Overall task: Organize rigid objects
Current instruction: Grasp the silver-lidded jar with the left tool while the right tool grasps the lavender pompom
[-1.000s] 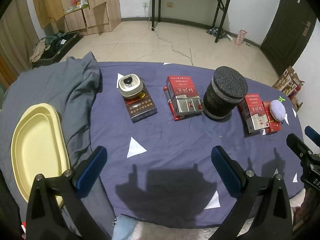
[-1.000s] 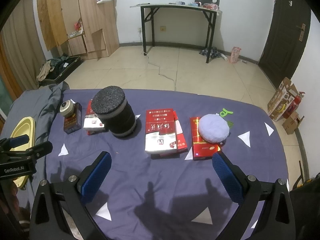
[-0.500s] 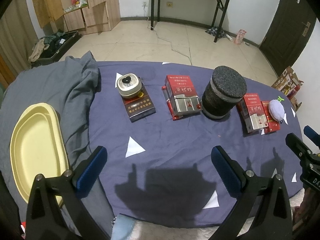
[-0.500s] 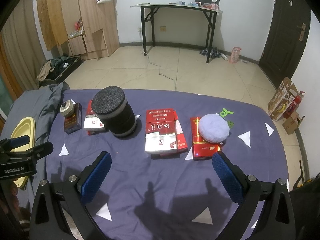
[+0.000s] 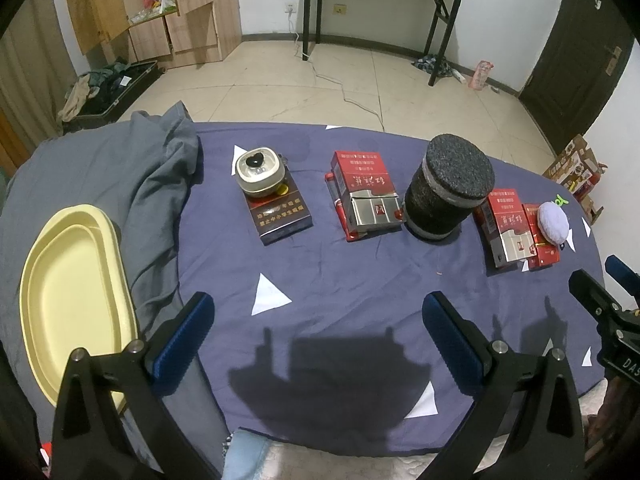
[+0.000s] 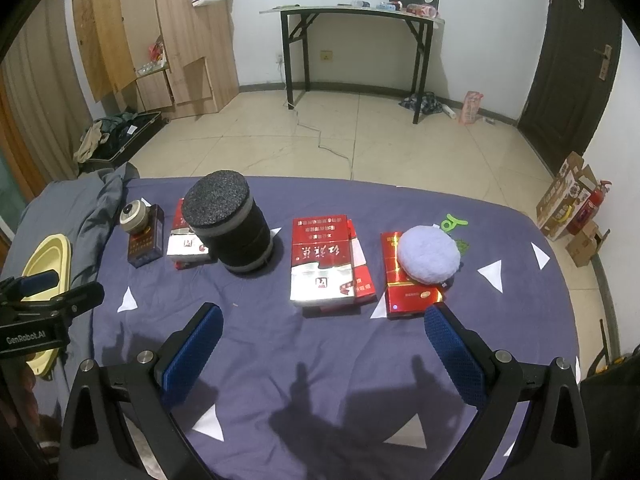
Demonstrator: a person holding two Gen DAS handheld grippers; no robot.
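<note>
On the purple bedsheet (image 5: 320, 280) a row of objects lies: a small beige round box (image 5: 260, 172) on a dark brown carton (image 5: 280, 212), a red carton stack (image 5: 366, 192), a black foam-topped cylinder (image 5: 450, 188), another red carton stack (image 5: 506, 224), and a lavender round pad (image 5: 553, 224) on a red carton. In the right wrist view they show as cylinder (image 6: 230, 224), red stack (image 6: 324, 264) and pad (image 6: 430, 254). My left gripper (image 5: 318, 328) and right gripper (image 6: 322, 340) are both open and empty, held above the sheet in front of the row.
A yellow oval tray (image 5: 68, 300) lies at the left on a grey blanket (image 5: 152, 168). The bed's near edge is just below the grippers. Beyond the bed are a tiled floor, a black-legged table (image 6: 352, 12) and a dark door.
The left gripper has drawn back slightly, so the objects look a little farther. The right view is almost unchanged.
</note>
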